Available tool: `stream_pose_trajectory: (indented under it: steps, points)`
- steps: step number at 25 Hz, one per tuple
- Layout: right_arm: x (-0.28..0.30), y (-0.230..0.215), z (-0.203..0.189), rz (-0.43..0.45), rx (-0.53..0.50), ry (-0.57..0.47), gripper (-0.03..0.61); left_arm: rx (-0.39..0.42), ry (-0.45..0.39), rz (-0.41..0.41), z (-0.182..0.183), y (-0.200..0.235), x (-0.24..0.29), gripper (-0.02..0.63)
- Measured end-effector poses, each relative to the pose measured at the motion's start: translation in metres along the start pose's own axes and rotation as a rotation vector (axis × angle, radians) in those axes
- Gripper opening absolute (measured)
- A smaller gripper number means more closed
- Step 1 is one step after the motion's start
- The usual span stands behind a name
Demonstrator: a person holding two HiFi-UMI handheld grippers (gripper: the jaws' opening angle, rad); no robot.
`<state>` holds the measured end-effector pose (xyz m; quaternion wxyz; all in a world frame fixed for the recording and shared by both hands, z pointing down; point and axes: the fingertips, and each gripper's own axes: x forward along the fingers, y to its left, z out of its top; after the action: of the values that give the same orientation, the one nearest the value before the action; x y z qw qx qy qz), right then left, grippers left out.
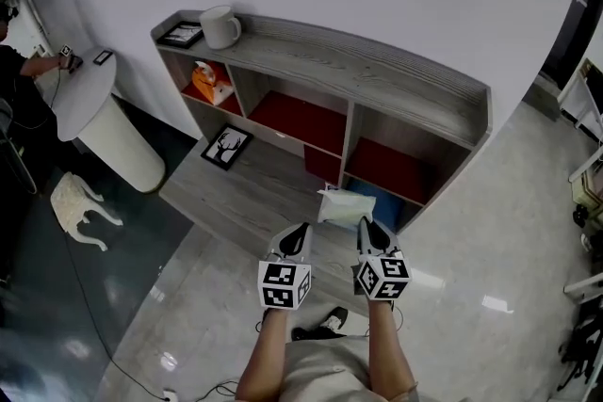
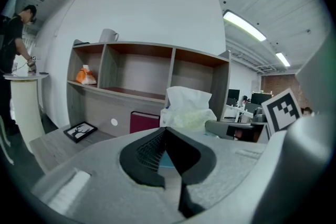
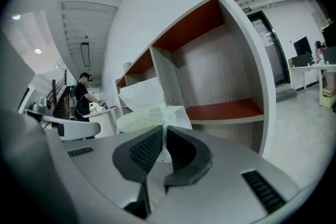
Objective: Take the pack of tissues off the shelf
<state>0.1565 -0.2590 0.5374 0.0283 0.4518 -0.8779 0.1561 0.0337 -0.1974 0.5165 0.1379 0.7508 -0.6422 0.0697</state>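
Observation:
The pack of tissues (image 1: 343, 205), pale green with a white sheet sticking up, hangs in front of the shelf's (image 1: 377, 75) lower right compartment, off its boards. My right gripper (image 1: 374, 227) is shut on the pack's near edge; in the right gripper view the pack (image 3: 150, 114) rises just past the pinching jaws of the right gripper (image 3: 162, 137). My left gripper (image 1: 299, 238) is shut and holds nothing, just left of the pack. The left gripper (image 2: 164, 132) view has the pack (image 2: 188, 107) ahead and to the right.
A white mug (image 1: 220, 26) and a small frame (image 1: 181, 34) stand on the shelf top. An orange packet (image 1: 207, 82) lies in the left compartment, a framed picture (image 1: 227, 147) on the low ledge. A white round table (image 1: 99, 104) and a person stand far left.

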Motion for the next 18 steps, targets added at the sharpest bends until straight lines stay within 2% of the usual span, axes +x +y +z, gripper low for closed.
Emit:
stream_pose_trajectory:
  steps: [7,18]
  points:
    - [-0.023,0.041,-0.034,0.045,-0.007,0.061,0.034,-0.033,0.018,0.046,-0.024,0.017,-0.053,0.009]
    - [-0.066,0.058,-0.048,0.047,-0.029,0.024,0.034,-0.001,-0.013,0.042,-0.039,0.009,-0.102,0.009]
